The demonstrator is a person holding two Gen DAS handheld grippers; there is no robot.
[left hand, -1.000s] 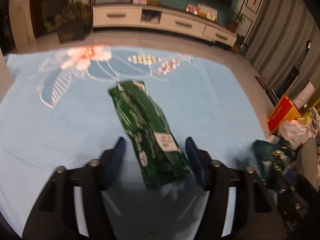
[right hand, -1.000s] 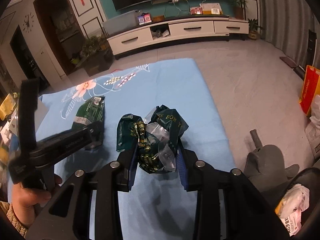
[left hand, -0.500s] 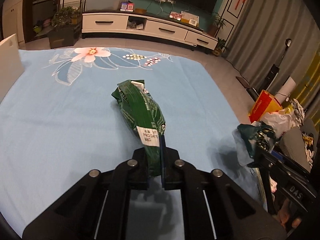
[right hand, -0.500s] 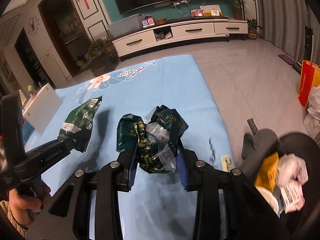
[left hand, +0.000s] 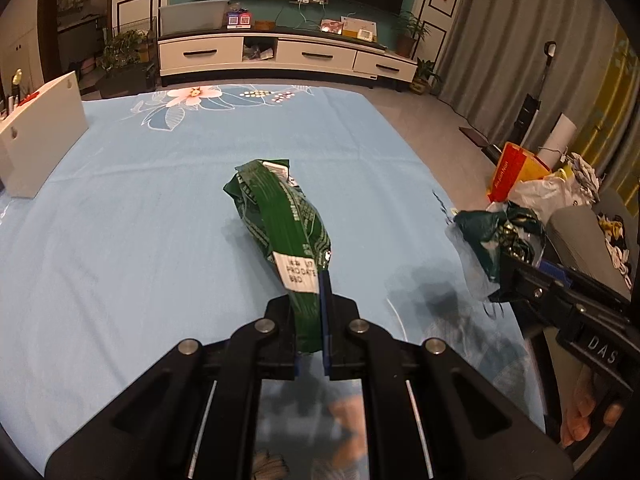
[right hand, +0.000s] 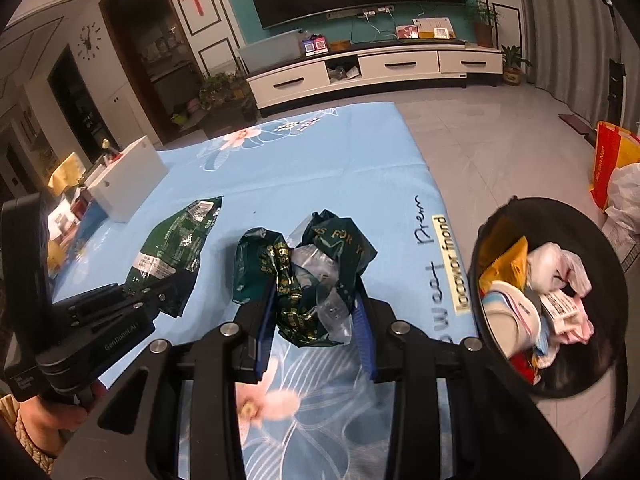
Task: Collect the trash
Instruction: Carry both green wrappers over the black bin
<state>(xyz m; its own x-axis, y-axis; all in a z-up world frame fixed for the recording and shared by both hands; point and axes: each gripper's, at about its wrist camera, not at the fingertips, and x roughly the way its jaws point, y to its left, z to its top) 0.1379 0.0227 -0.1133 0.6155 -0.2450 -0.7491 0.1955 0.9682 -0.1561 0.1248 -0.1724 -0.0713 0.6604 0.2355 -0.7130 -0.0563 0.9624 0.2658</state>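
The fingers [left hand: 325,304] of the left gripper [left hand: 310,320] pinch the near end of a green snack bag [left hand: 280,224] above the blue sheet [left hand: 140,208]. The right gripper [right hand: 316,312] clamps crumpled dark wrappers [right hand: 308,276], with a full black bin [right hand: 552,376] just right.

Green packet [left hand: 280,236] newly claw-clamped, lifted

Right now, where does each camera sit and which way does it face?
Left wrist: on the left gripper, angled down over the blue cloth toward the TV wall; fingers pinch the green packet.
Right wrist: on the right gripper, same heading; fingers clamp the crumpled wrapper, bin at right.
Shared: each shows the other gripper and both wrappers.
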